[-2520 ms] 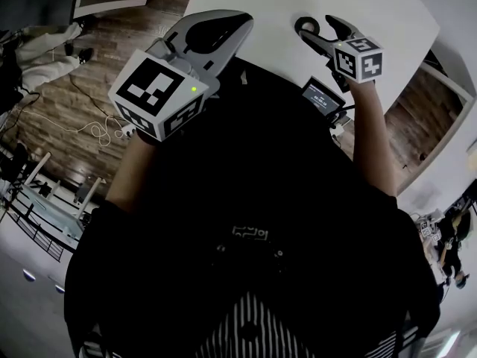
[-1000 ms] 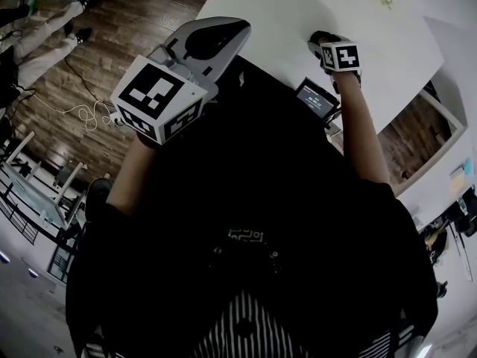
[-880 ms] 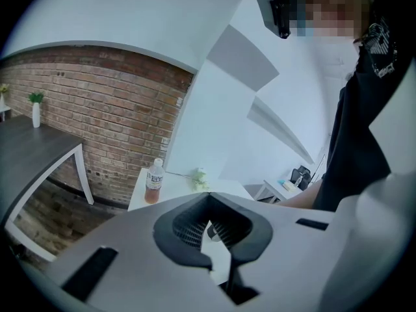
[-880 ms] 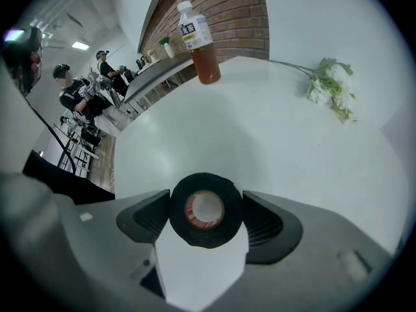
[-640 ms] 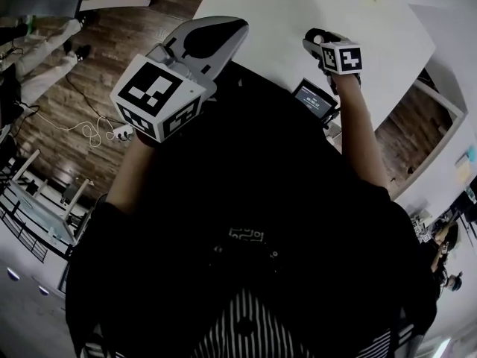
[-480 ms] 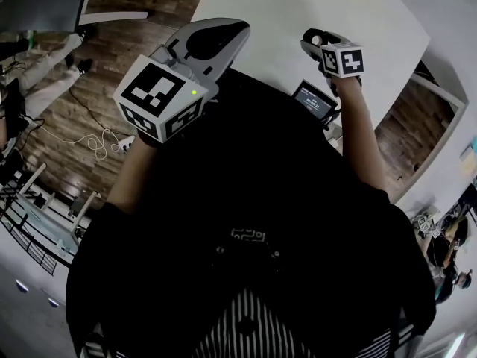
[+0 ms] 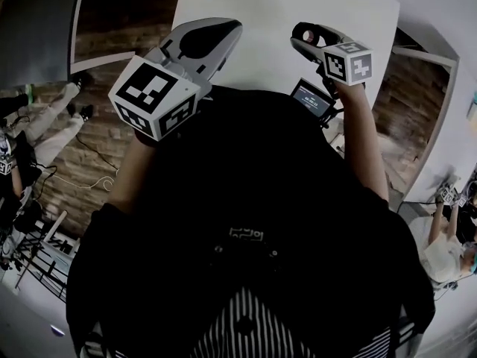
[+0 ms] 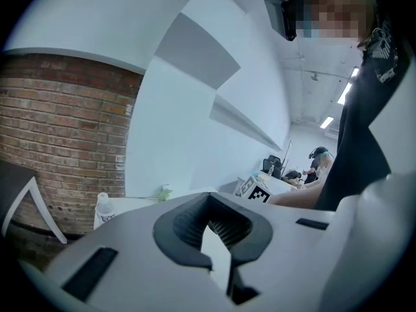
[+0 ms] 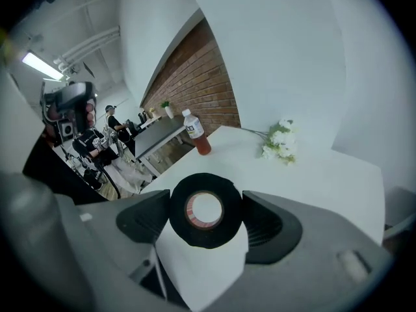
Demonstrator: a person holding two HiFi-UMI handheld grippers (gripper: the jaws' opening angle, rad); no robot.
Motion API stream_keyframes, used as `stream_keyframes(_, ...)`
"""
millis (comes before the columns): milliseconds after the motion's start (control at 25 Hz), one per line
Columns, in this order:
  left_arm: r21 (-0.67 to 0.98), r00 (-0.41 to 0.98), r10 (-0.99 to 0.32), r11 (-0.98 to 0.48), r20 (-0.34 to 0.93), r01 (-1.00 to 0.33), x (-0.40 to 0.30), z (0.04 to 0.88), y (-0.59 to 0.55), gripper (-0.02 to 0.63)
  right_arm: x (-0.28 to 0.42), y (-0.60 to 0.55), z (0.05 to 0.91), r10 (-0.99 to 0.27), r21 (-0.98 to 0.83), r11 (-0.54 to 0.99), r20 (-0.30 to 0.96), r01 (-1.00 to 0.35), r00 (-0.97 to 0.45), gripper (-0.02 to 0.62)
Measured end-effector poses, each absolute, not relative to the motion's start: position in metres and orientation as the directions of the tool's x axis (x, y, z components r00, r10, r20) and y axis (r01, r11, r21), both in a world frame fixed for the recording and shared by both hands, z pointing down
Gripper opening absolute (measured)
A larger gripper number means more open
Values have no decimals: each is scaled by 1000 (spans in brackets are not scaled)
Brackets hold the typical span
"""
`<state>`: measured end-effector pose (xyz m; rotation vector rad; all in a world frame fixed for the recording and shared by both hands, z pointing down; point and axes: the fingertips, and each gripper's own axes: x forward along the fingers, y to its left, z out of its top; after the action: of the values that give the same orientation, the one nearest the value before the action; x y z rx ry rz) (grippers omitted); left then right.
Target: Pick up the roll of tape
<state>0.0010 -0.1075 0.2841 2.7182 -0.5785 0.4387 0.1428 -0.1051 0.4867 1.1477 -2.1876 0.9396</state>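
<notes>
Filling the foreground: a black top (image 7: 246, 200) with a striped bit at the bottom edge takes up most of the head view, and both bare forearms reach up the frame.
Left gripper (image 7: 227, 30): upper left of centre in the head view, with its big marker cube (image 7: 153, 95) closest to the camera. Jaws are together with nothing in them, and its own view shows the dark pads (image 8: 185, 229) meeting at the tip.
Right gripper (image 9: 205, 207): upper right of centre in the head view, with its own marker cube (image 7: 349, 62). Jaws sit wide but they're clamped on the roll of tape.
Roll of tape (image 9: 205, 236): black with a reddish-brown core, standing on edge between the two pads, one pad against each side. It's held clear of the table with the hole facing the camera, pretty much dead centre of the right gripper view.
Little screen (image 7: 311, 98): lit up, just below the right gripper in the head view.
Table (image 9: 312, 174): white, under and behind the tape.
Bottle (image 9: 195, 132): upright on the far part of the table, reddish drink in the lower part, up and left of the tape.
Flowers (image 9: 281, 142): a white bunch lying on the table, right of the bottle and apart from it.
Brick wall (image 9: 201, 83): beyond the table.
Background: people far off at the left edge of the right gripper view, too small to say more.
</notes>
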Motion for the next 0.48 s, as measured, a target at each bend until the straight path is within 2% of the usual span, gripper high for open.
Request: stream_keyframes(480, 235, 931, -214, -928, 295, -288, 29, 261, -120, 5, 135, -91, 401, -643, -404, 389, 524, -828, -558, 342)
